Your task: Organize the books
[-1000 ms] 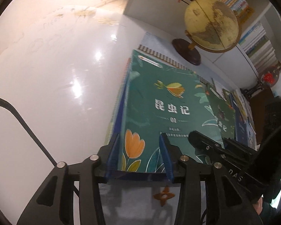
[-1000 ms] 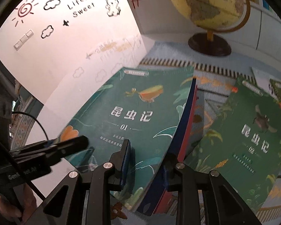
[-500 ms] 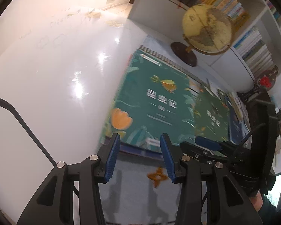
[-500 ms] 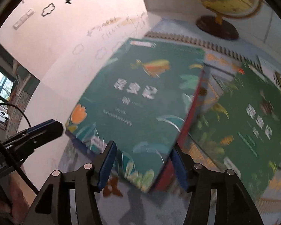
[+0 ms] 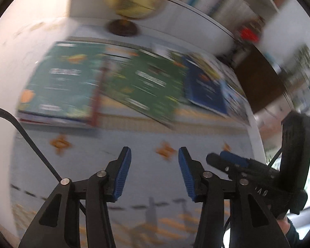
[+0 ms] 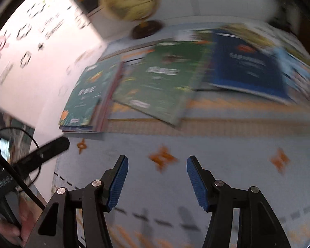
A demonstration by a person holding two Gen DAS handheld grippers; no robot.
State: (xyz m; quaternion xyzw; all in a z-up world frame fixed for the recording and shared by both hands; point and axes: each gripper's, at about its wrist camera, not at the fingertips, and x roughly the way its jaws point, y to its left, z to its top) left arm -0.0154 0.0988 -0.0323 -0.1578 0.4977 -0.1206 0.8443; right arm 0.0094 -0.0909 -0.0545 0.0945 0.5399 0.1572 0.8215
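Left wrist: left gripper (image 5: pixel 154 171) spread apart, empty, over bench mat (image 5: pixel 134 165). Teal book (image 5: pixel 57 82) tops stack at bench's left edge.

Right wrist: right gripper (image 6: pixel 156 180) likewise parted, empty. Green book (image 6: pixel 159 82) mid-bench: thin, light, glossy, probably slippery; pinch overhanging near corner.

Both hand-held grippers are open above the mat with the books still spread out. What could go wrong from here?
1. The green book overlaps the teal stack and lies skewed, so grabbing one corner may drag or fan its neighbours.
2. The globe stands just behind the books; a push backward might knock it.
3. The left hand-held gripper and right hand-held gripper sit close together, and the views are blurred, so they may collide.
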